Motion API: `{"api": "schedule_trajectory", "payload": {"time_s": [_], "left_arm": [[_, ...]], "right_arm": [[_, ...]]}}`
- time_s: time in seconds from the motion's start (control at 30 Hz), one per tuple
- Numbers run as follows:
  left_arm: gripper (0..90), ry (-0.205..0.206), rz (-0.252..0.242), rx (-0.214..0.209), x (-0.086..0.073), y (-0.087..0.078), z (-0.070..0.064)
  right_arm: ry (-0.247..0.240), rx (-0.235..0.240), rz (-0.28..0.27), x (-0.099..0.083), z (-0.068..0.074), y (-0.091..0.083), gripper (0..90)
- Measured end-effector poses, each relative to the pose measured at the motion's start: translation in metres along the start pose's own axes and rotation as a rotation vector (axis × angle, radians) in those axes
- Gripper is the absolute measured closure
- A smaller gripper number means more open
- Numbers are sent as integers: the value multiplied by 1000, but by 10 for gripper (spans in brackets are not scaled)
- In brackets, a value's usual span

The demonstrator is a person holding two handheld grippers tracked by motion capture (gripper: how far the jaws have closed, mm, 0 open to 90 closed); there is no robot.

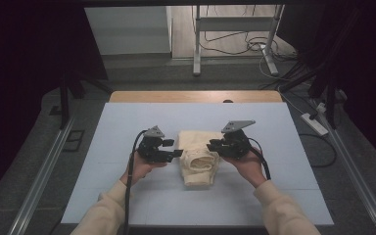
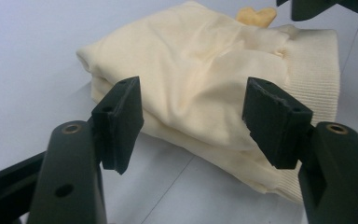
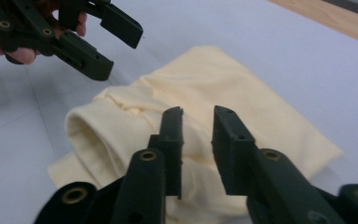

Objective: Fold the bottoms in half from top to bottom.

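folded cream garment [image 1: 199,155] lay between claws, long axis front-to-back | left claw [image 1: 175,148] apart, beside it | right claw [image 1: 211,146] narrowly apart, over its edge

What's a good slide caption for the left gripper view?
Left gripper, jaws wide open, faces a folded cream garment on the white table.

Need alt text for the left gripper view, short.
A folded cream garment lies on a pale blue-white table surface, framed between the two black jaws of the left gripper, which stand wide apart and hold nothing. The garment's ribbed hem is at the right, and part of the right gripper shows at the top right corner.
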State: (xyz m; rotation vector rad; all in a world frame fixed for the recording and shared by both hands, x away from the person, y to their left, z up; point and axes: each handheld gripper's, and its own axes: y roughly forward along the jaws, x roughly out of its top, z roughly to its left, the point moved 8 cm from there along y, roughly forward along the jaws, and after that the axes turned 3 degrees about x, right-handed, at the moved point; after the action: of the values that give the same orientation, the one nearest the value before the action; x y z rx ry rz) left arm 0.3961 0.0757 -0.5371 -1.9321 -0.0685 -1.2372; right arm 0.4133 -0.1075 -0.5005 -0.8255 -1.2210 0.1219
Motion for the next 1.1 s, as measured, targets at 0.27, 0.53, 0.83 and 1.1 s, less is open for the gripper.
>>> {"api": "schedule_trajectory", "payload": {"time_s": [0.27, 0.53, 0.83, 1.1], "left_arm": [[360, -4, -1, 5, -1, -1, 2], [349, -4, 8, 8, -2, 1, 3], [346, -4, 17, 12, -4, 2, 2], [341, 1, 26, 16, -6, 3, 2]], "right_arm": [[-42, 51, 76, -5, 16, 24, 890], [-52, 76, 119, -32, 32, 28, 891], [-32, 87, 97, -52, 42, 30, 892], [-46, 76, 90, -53, 42, 33, 893]]}}
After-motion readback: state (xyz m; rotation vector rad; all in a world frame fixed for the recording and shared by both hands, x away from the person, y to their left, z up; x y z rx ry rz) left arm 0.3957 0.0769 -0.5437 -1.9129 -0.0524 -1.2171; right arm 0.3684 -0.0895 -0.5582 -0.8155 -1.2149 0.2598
